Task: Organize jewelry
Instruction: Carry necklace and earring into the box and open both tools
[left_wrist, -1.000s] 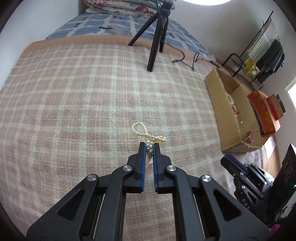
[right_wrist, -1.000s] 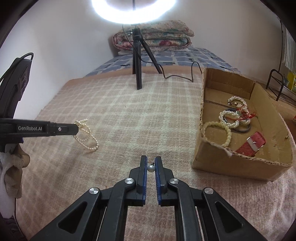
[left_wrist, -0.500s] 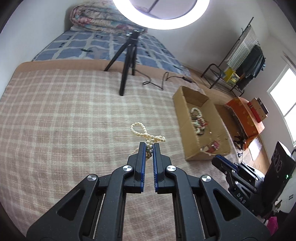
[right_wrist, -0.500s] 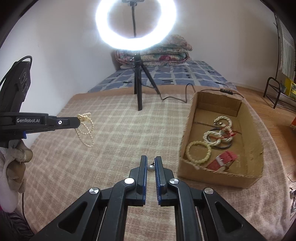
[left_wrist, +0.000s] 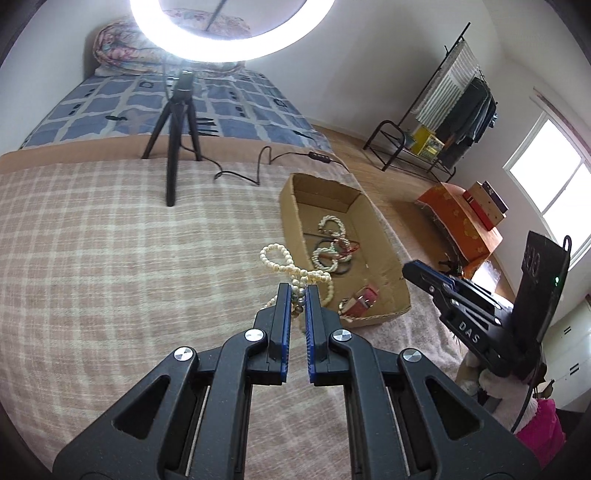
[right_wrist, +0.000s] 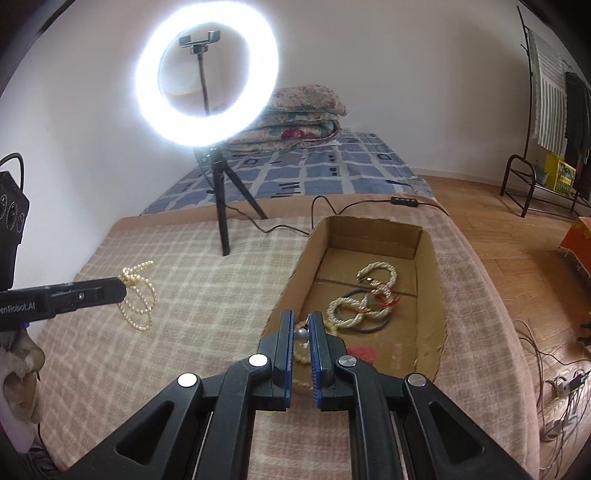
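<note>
My left gripper (left_wrist: 297, 288) is shut on a cream pearl necklace (left_wrist: 284, 264) and holds it in the air above the checked blanket, left of the cardboard box (left_wrist: 291, 206). The necklace (right_wrist: 138, 299) hangs from the left gripper (right_wrist: 123, 290) in the right wrist view. My right gripper (right_wrist: 301, 318) is shut on a small silver pearl earring (right_wrist: 301, 334) above the near end of the cardboard box (right_wrist: 291, 280). The box holds pearl bracelets (right_wrist: 369, 295), black bands and a red strap (left_wrist: 364, 297). The right gripper (left_wrist: 408, 267) shows beside the box's near right corner.
A ring light on a black tripod (right_wrist: 221, 206) stands on the blanket behind, its cable (right_wrist: 321, 206) running past the box's far end. Folded quilts (right_wrist: 299, 118) lie at the head of the bed. A clothes rack (left_wrist: 443, 122) and an orange box (left_wrist: 458, 221) stand on the floor to the right.
Both grippers have risen and moved toward the box. The necklace has left the blanket and hangs from the left gripper. The right gripper with the earring is now over the box's near end.
</note>
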